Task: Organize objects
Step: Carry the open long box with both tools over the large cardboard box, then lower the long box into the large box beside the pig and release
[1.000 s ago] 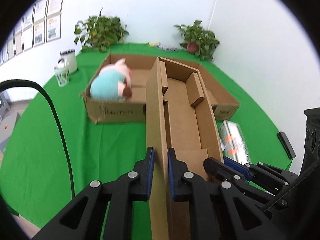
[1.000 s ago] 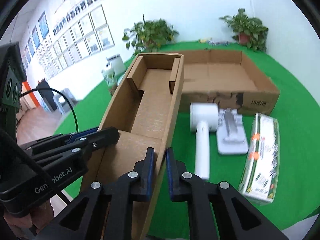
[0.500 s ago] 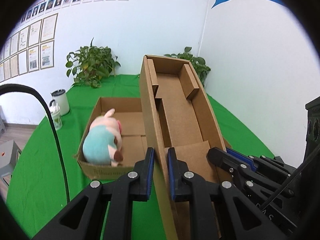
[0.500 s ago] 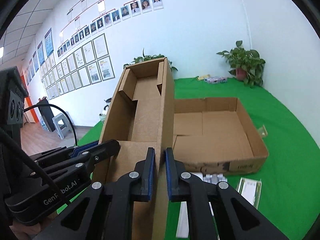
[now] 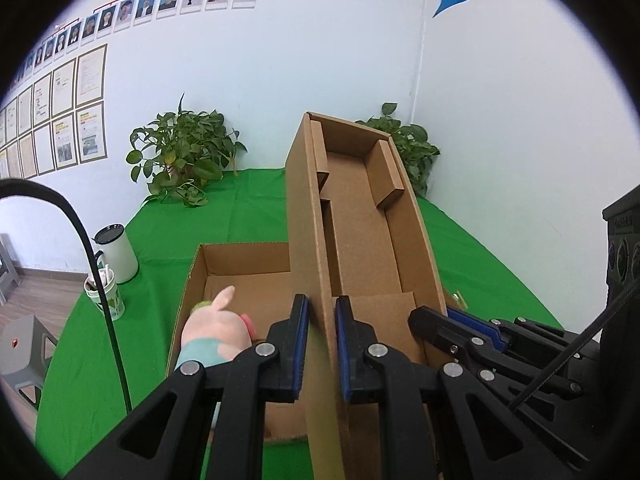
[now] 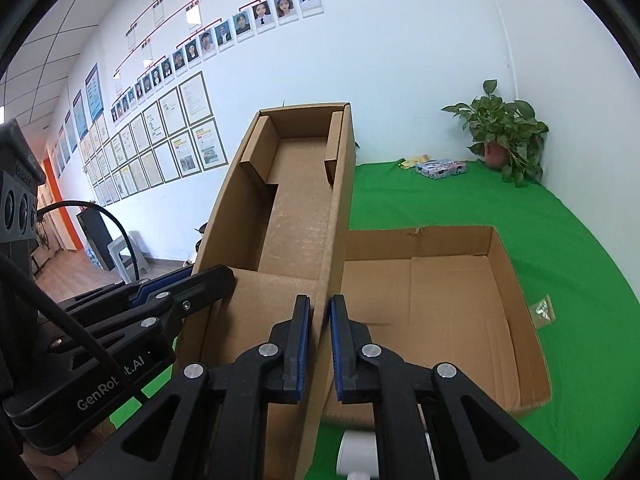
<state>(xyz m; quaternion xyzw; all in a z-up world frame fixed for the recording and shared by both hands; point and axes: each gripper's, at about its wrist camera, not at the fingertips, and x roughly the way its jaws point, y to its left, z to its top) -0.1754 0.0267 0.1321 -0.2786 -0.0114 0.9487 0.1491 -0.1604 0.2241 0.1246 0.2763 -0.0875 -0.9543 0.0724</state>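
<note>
Grip first: left hand-held gripper (image 5: 321, 344) is clamped on the near end of the narrow carton's (image 5: 360, 240) left wall, right hand-held gripper (image 6: 319, 344) clamped on its right wall, so I'm carrying it w/ both.

Change vs a sec ago: carton has come up off the worktop (image 5: 168, 232). Then it sat low alongside the wide open box (image 6: 440, 304); now its far end rides high against the wall, well above the box rim, and the near end hangs over the box's front edge. I read that as mid-transfer; carton prob goes into or past the wide box, not set down yet.

Views differ. Left cam shows the plush pig (image 5: 216, 336) in the box's left part, plus white canister (image 5: 118, 254) and cup (image 5: 106, 300) at the worktop edge. Right cam misses those, but shows the box's right half bare, a white item (image 6: 356, 456) under the gripper, and a small packet (image 6: 440, 169) near the potted plant (image 6: 500, 128).
</note>
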